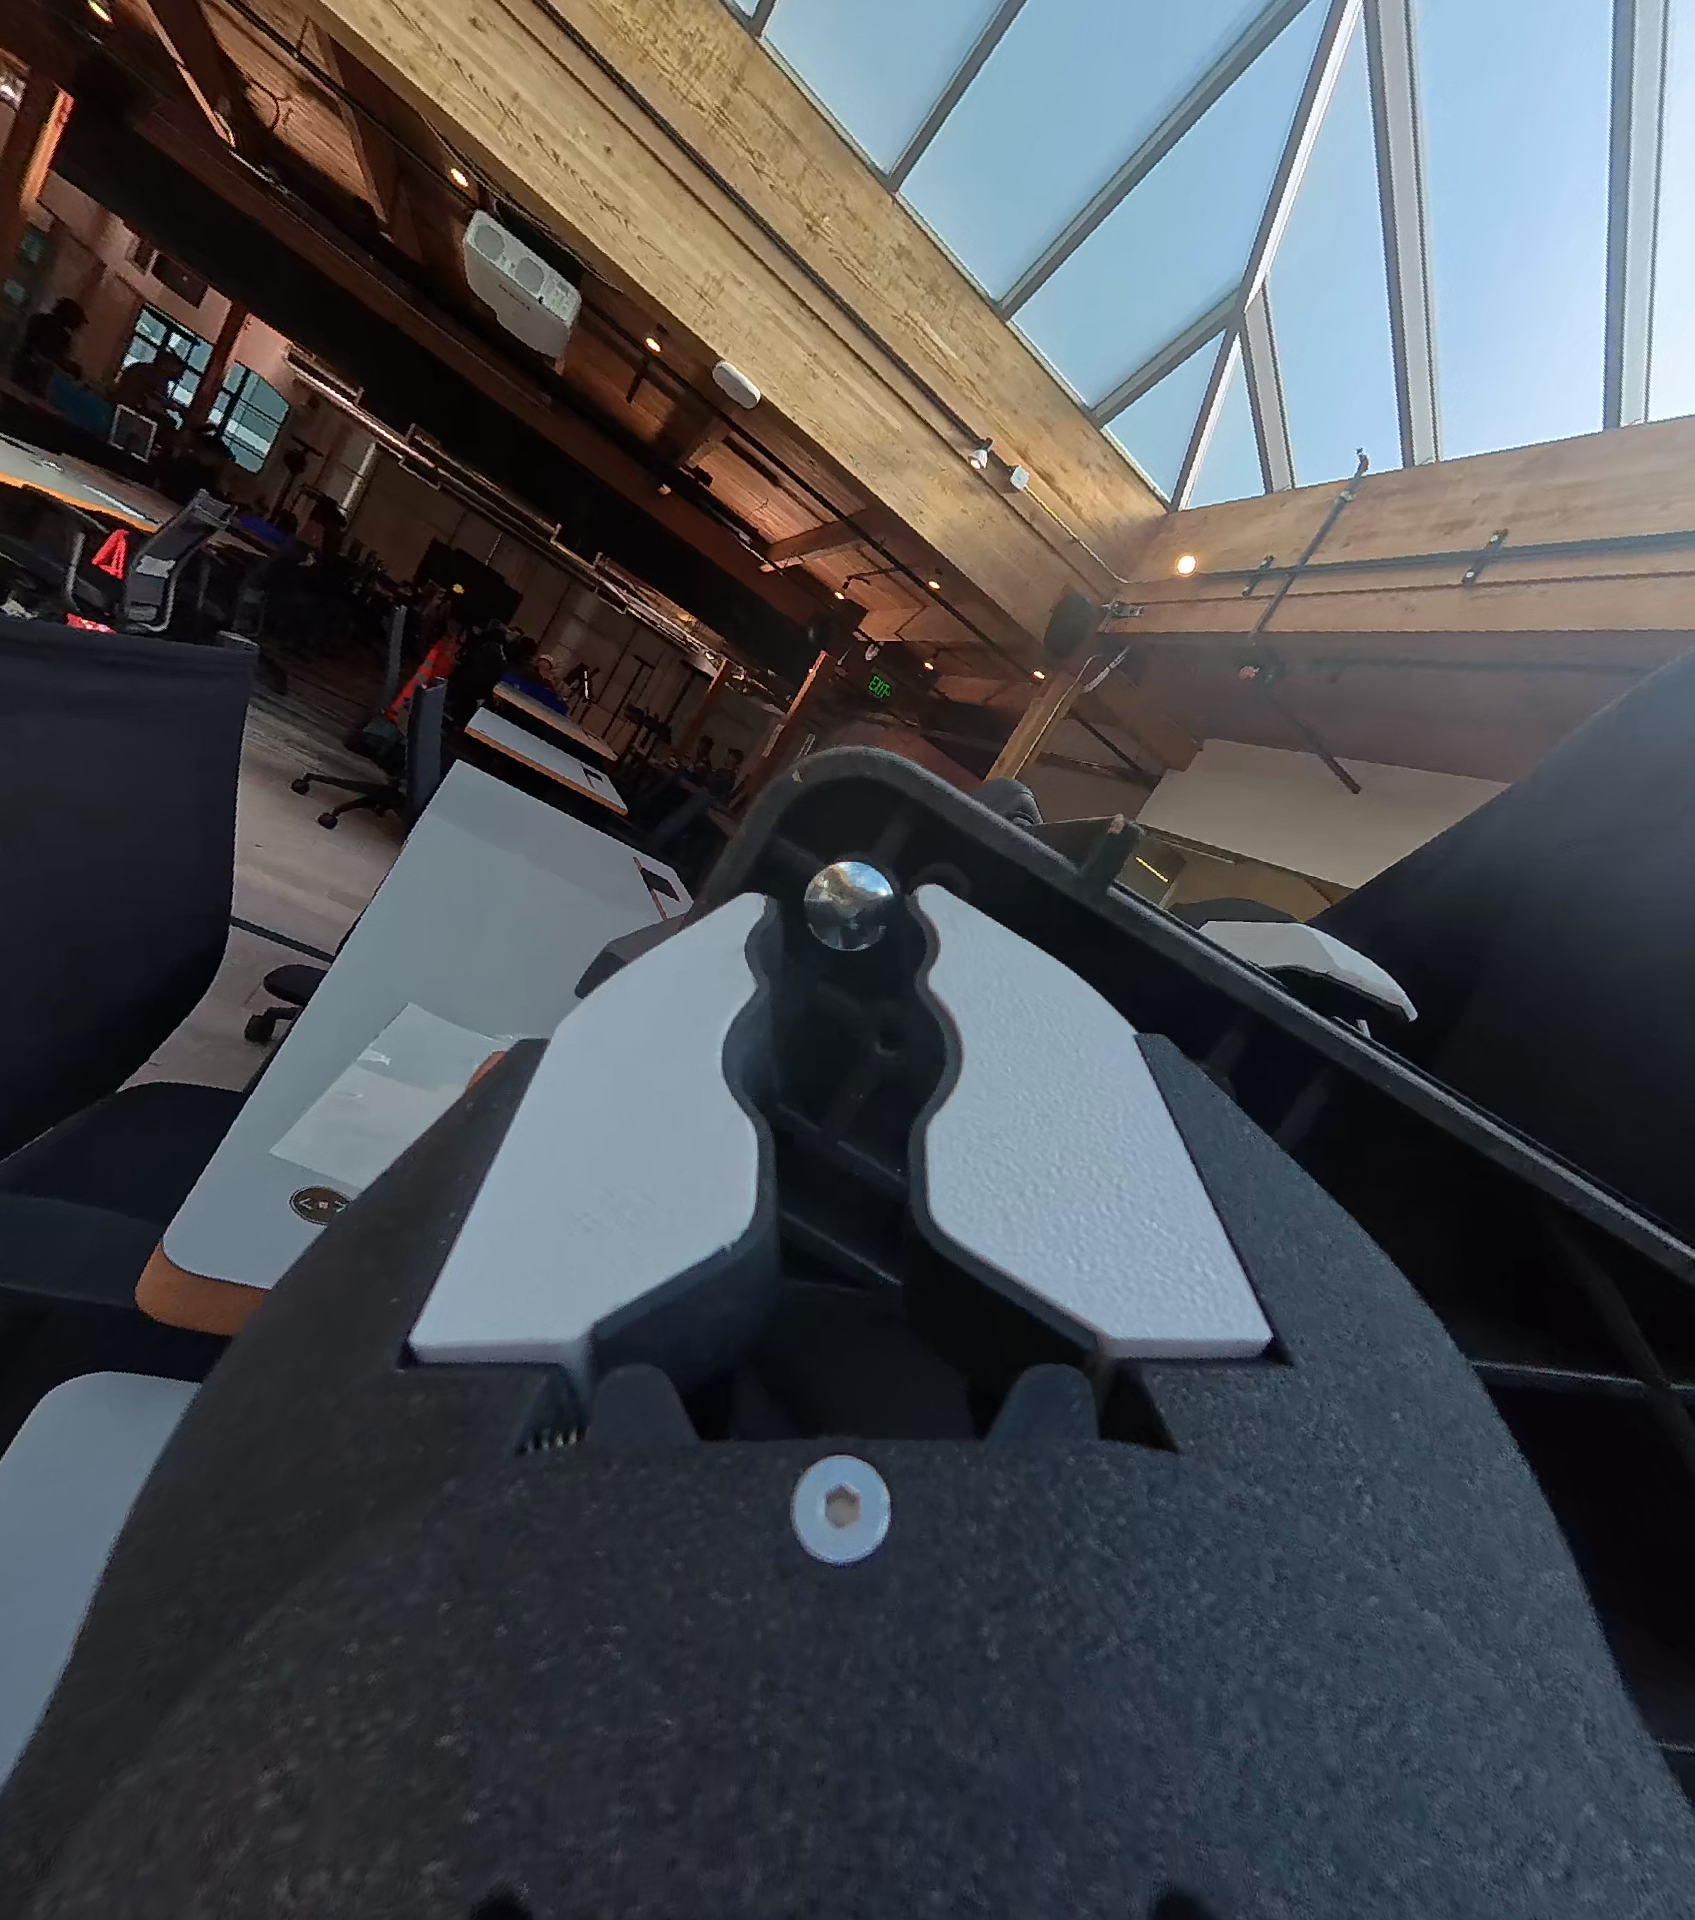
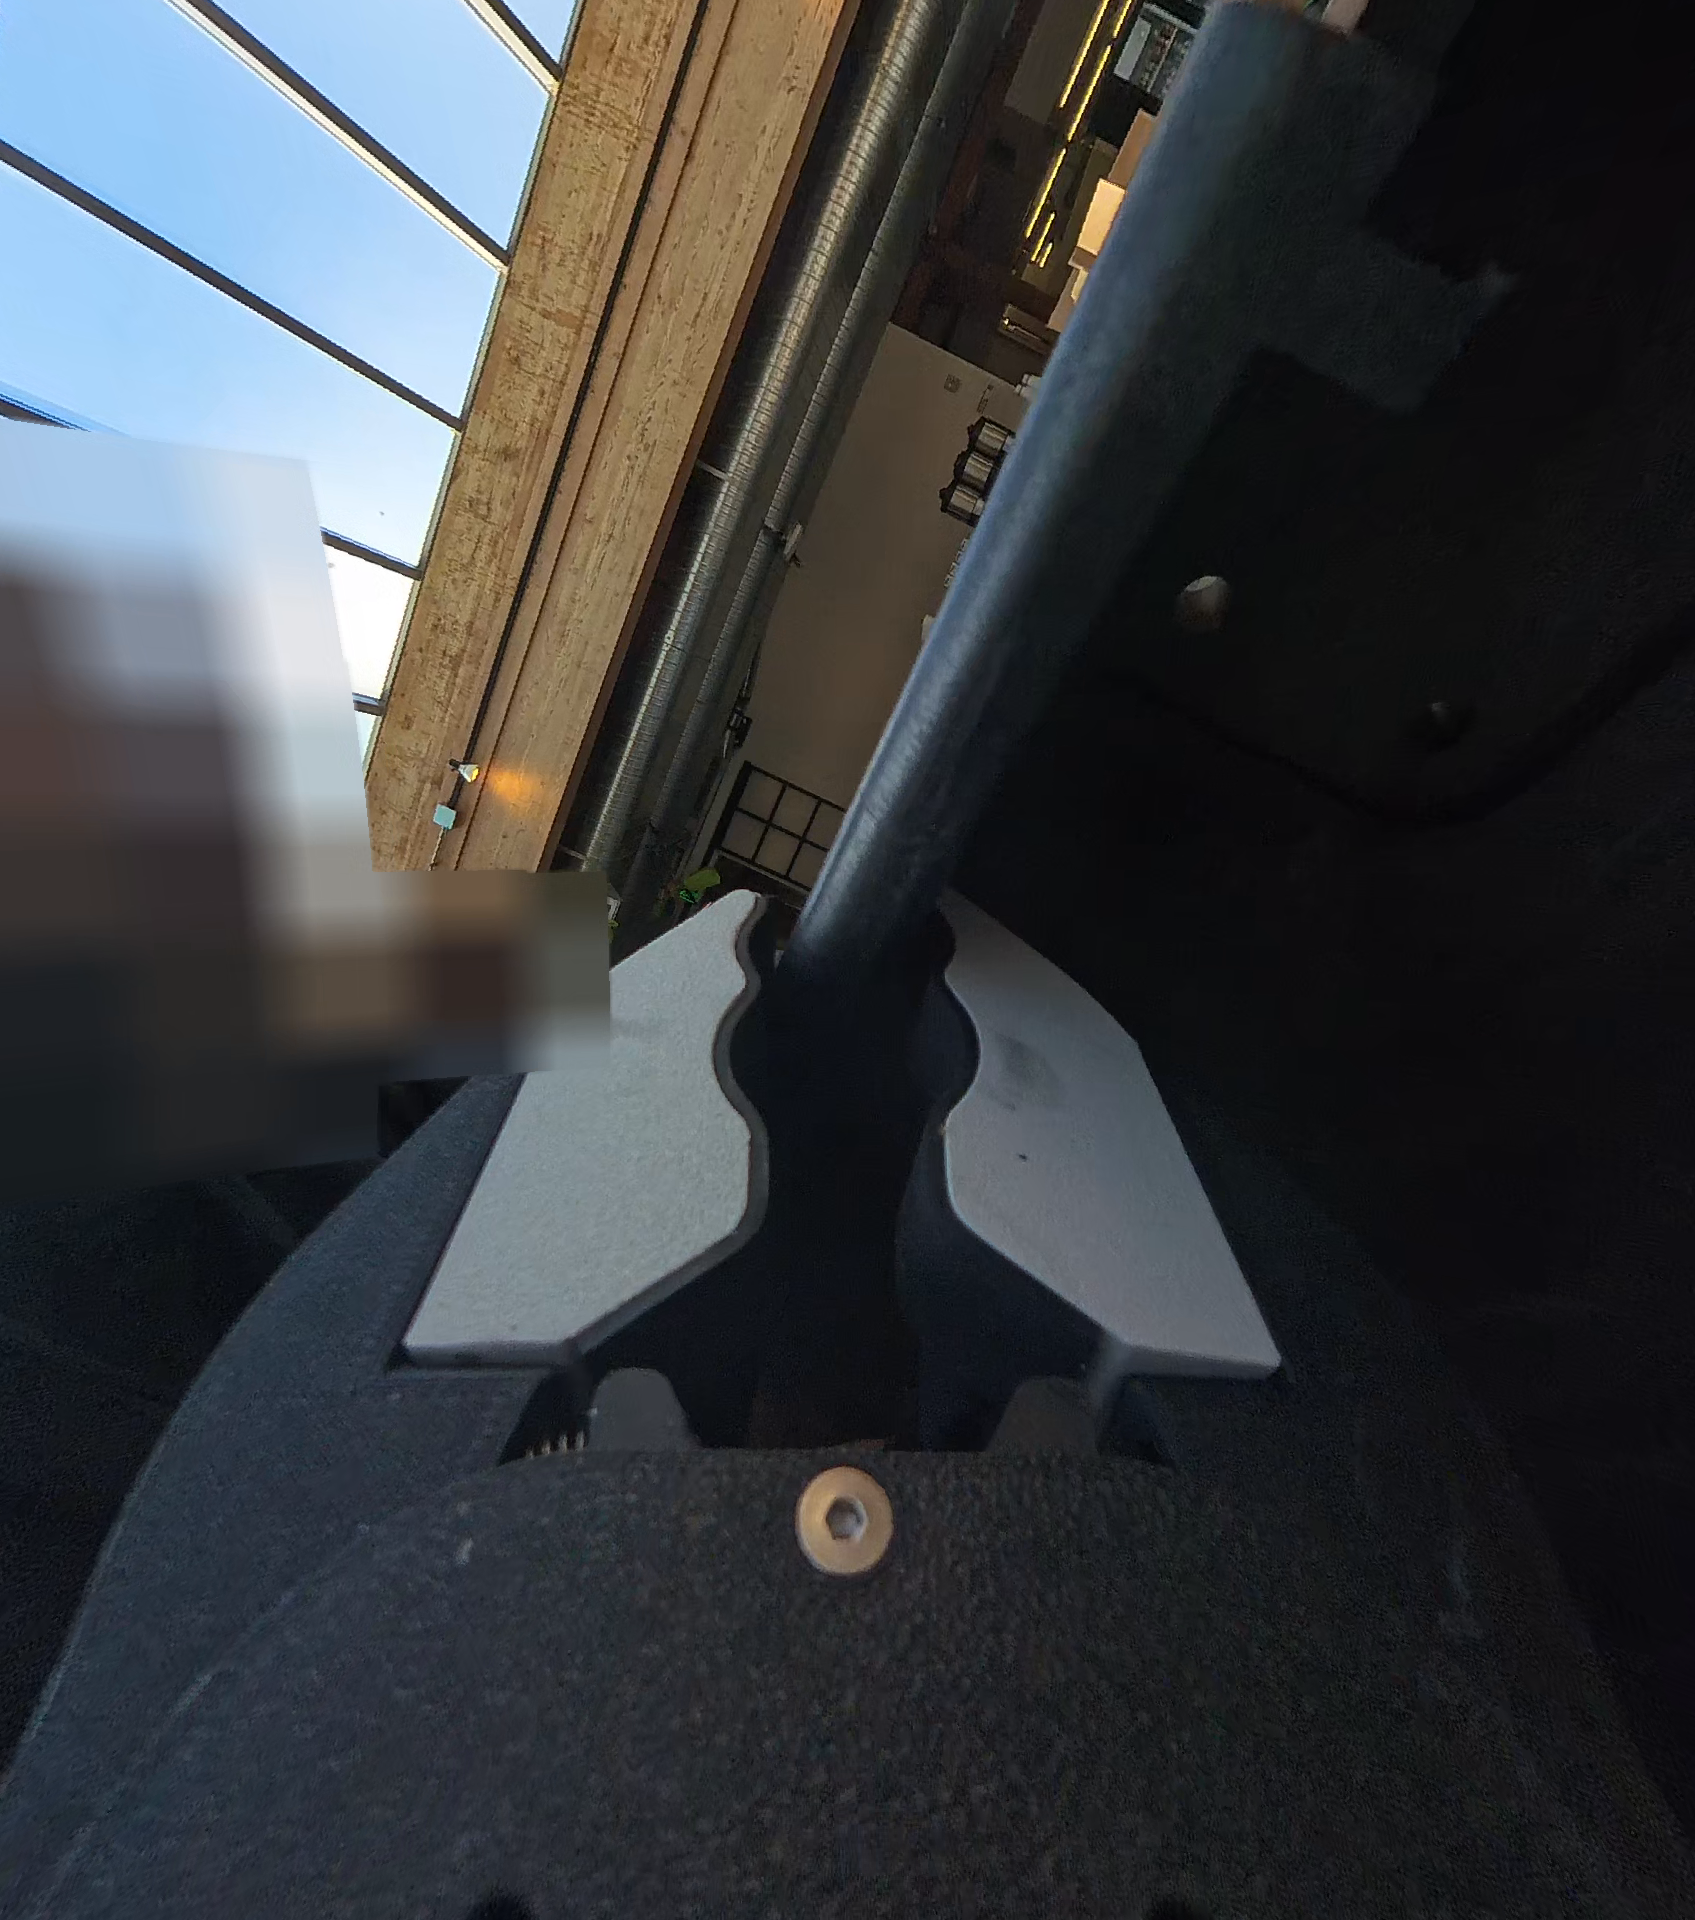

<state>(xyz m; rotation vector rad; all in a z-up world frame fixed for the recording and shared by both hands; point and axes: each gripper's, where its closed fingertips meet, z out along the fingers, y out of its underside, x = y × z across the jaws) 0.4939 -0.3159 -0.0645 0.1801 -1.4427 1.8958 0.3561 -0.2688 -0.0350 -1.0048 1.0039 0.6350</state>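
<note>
My left gripper (image 1: 845, 906) points up and is shut on a chrome-headed pin (image 1: 849, 902). The pin stands on a black stem in front of a black ribbed plastic panel (image 1: 1342, 1091). The grey fingertips (image 1: 718, 935) sit on either side of the chrome head. My right gripper (image 2: 853, 935) also points up and is shut on a black round bar (image 2: 1030, 520). The bar rises to a black bracket plate with two bolts (image 2: 1342, 623). Its lower end is hidden between the grey fingers (image 2: 635, 1122).
A grey-topped table (image 1: 469, 935) with a clear plastic sheet (image 1: 386, 1091) lies to the left, beside a dark partition (image 1: 64, 883) and office chairs (image 1: 355, 779). A large dark curved shape (image 1: 1601, 935) stands on the right. Wooden beams and a skylight (image 1: 1342, 260) are overhead. The gap from one gripper's tips to the other's is roughly 15 cm.
</note>
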